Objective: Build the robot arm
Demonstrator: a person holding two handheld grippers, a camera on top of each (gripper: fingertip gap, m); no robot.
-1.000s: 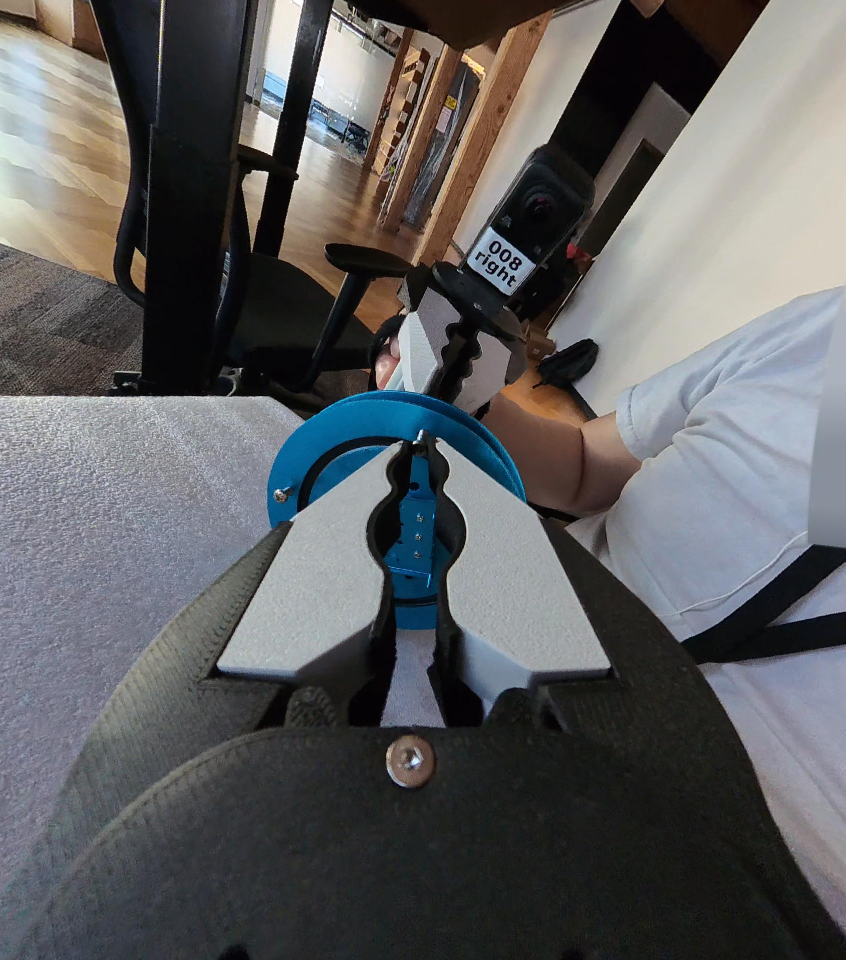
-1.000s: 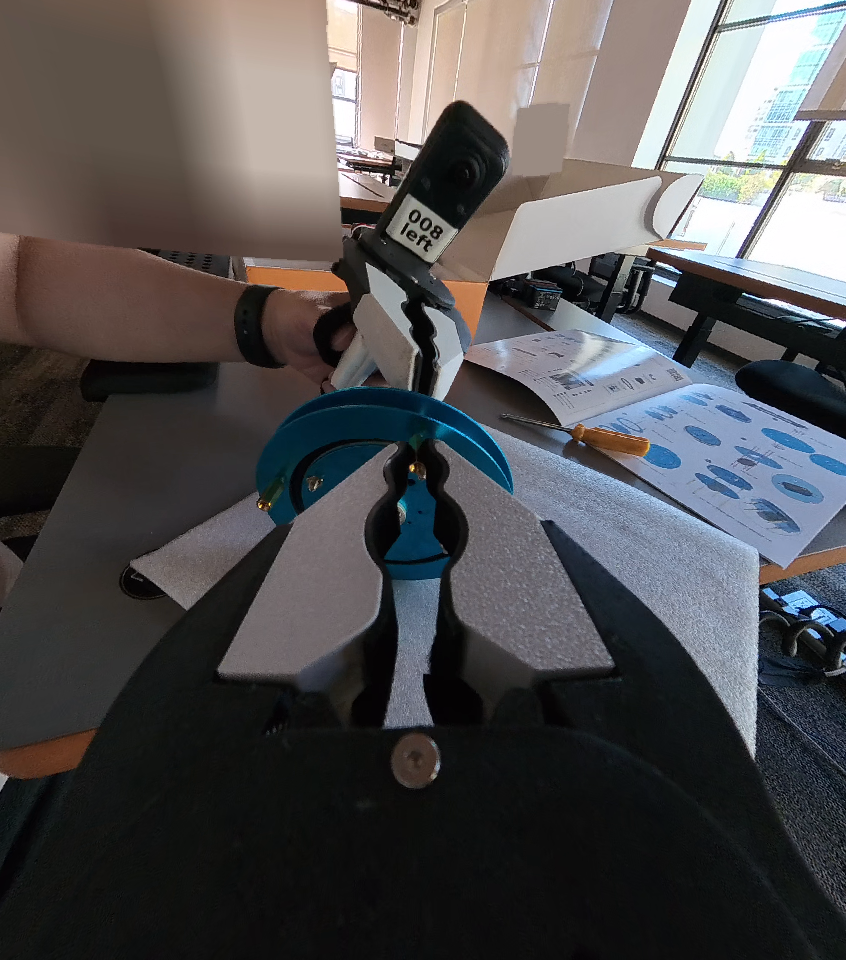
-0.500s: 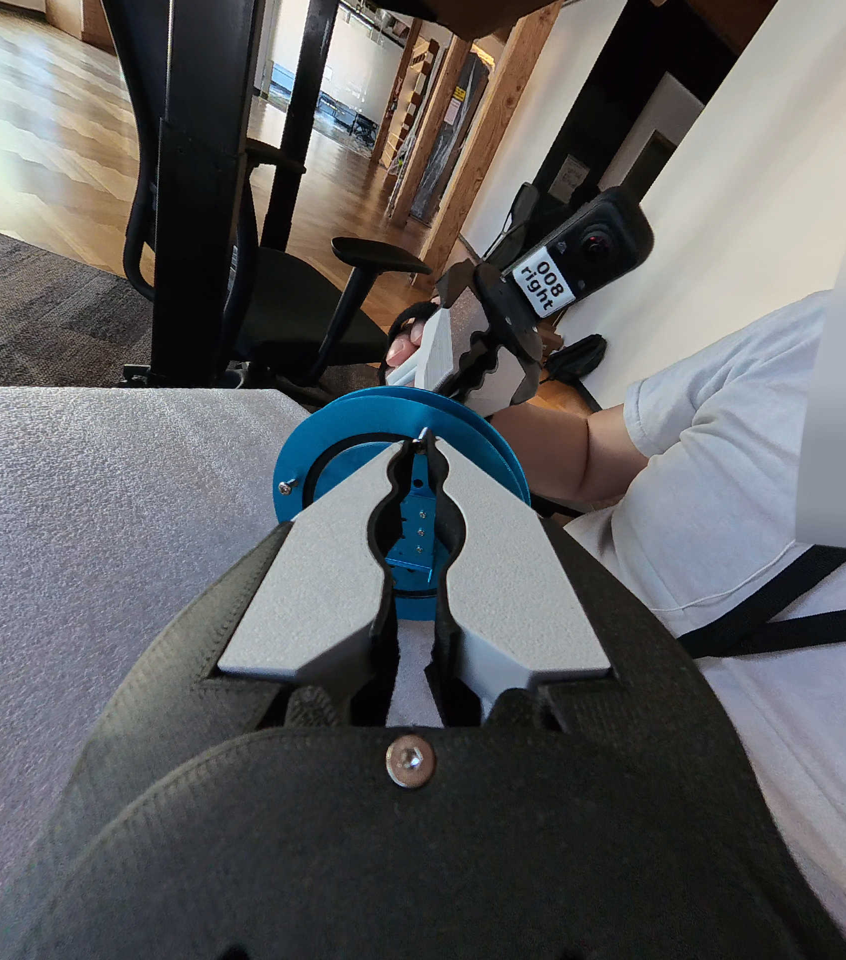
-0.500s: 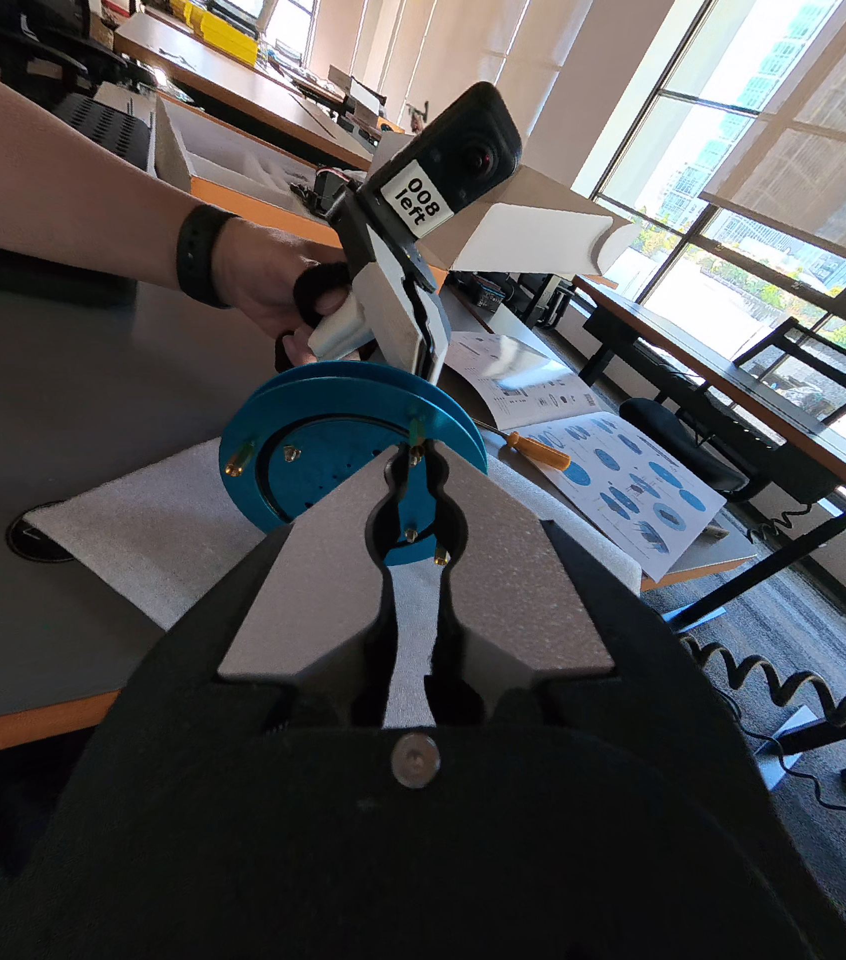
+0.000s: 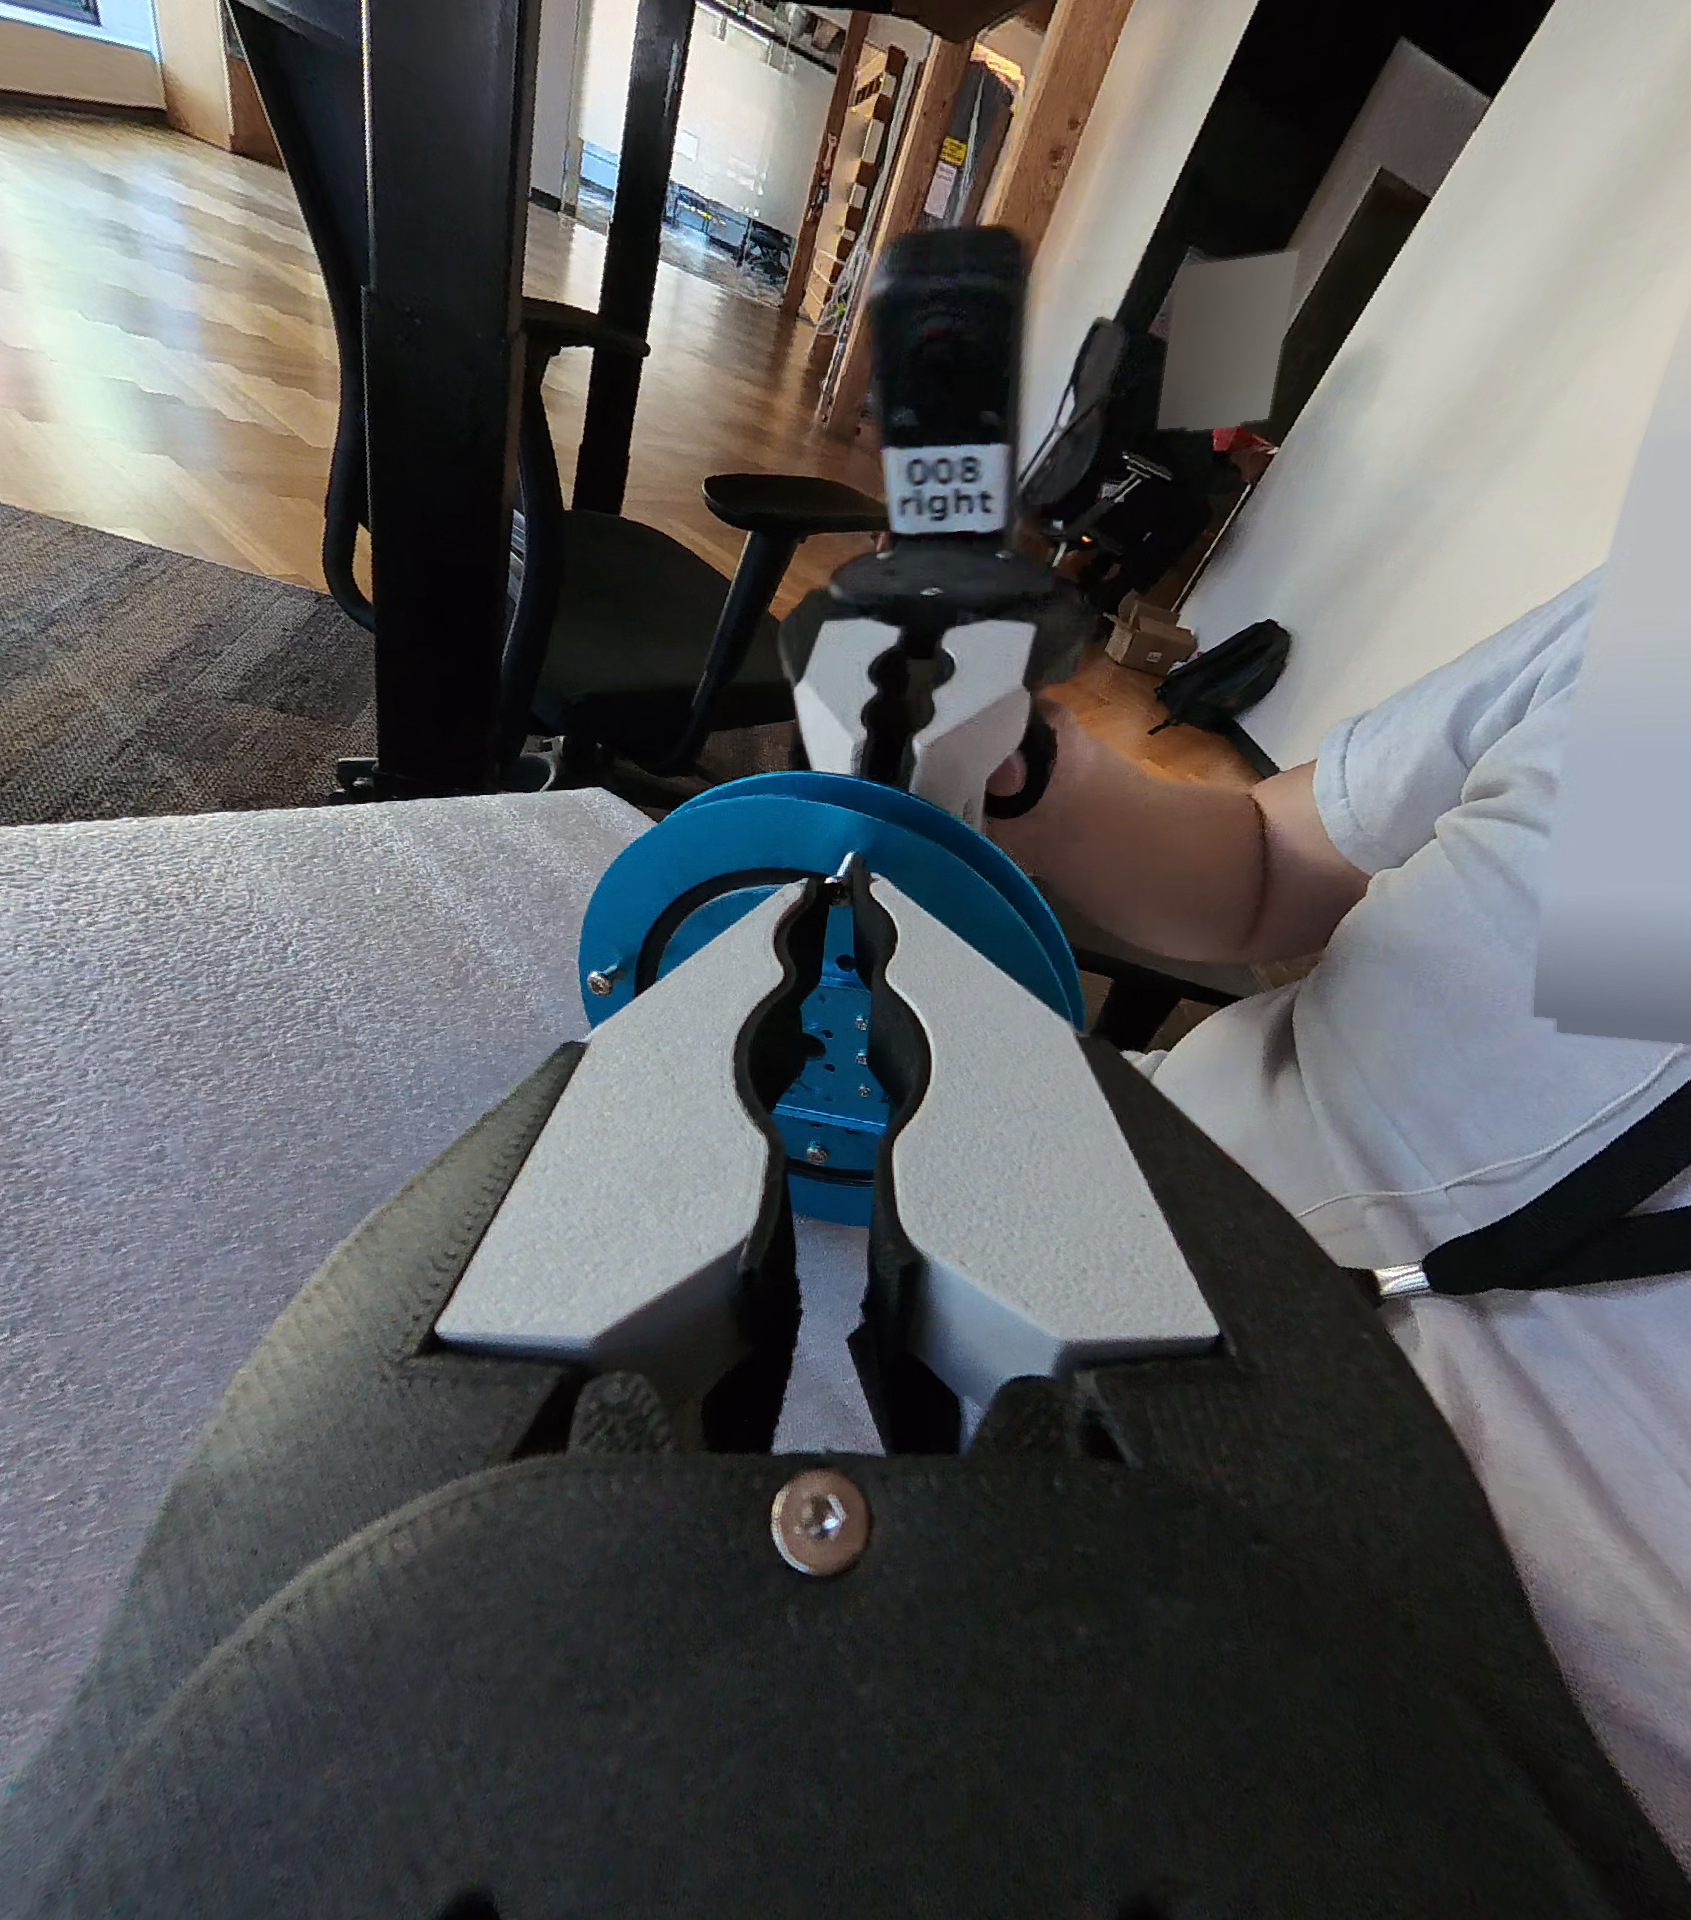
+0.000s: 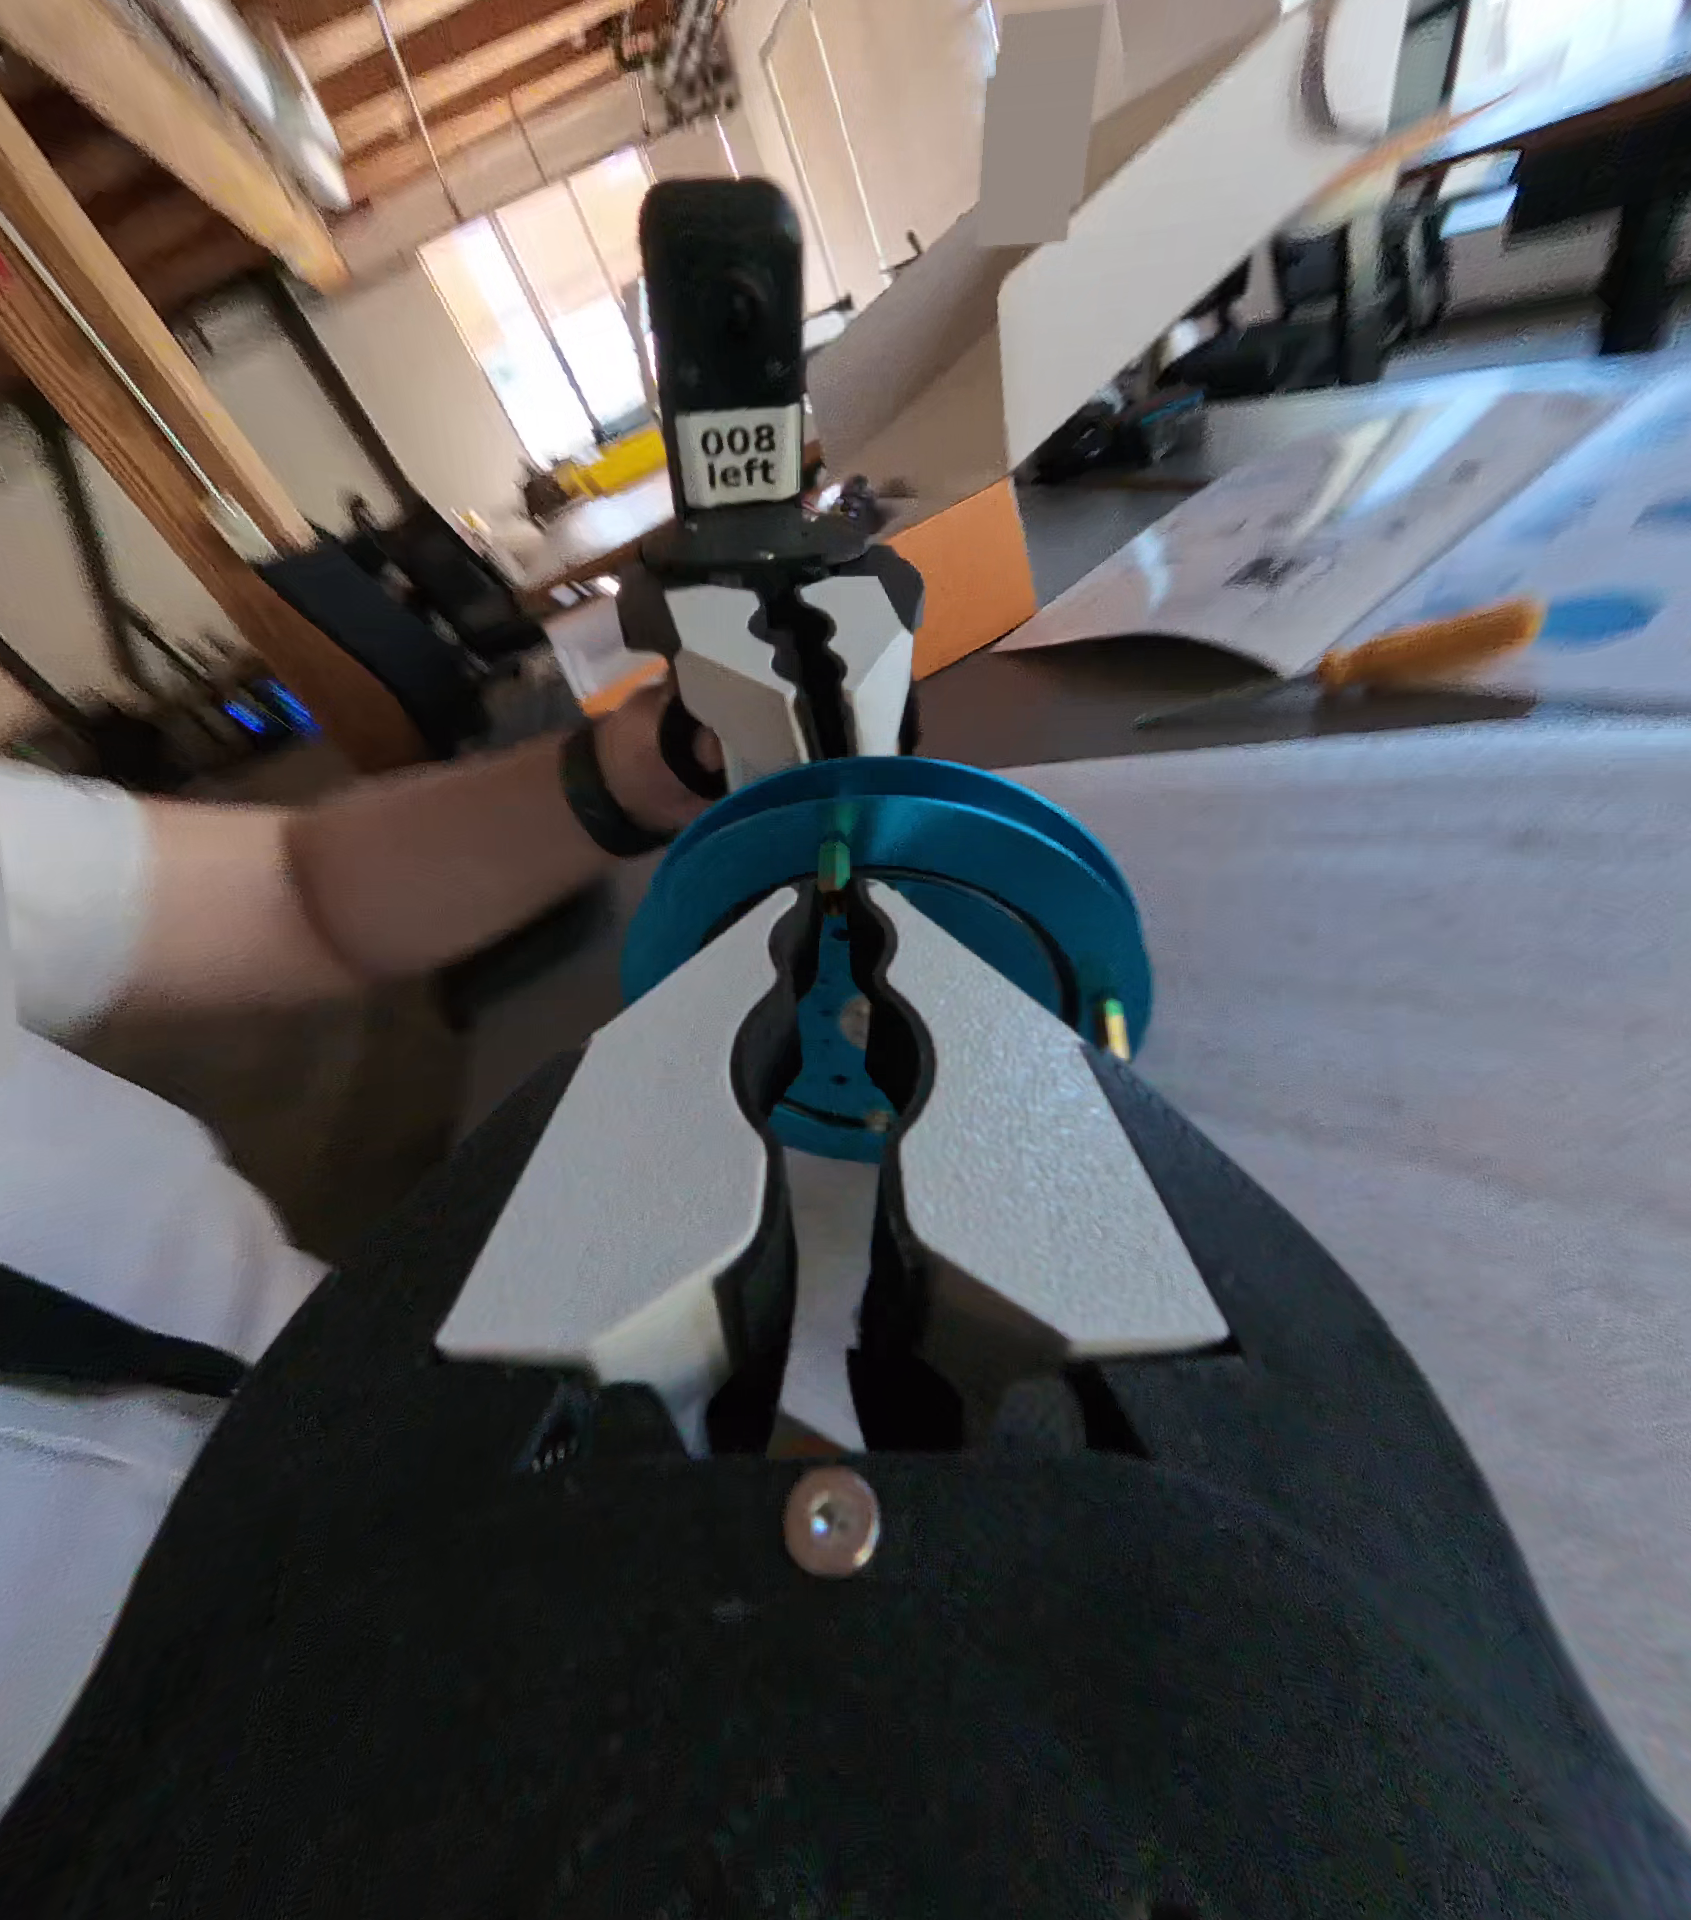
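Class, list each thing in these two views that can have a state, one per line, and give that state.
Left gripper: shut on the blue metal disc assembly.
Right gripper: shut on the same assembly from the opposite side.
Blue metal disc assembly: upright on edge, above the white foam sheet.
Orange-handled screwdriver: lying flat on the table.
Cardboard box: flaps open.
Printed booklet: lying open.

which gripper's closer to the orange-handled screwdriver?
Cannot tell. Left gripper and right gripper clamp opposite sides of the blue wheel; the screwdriver lies off to one side.
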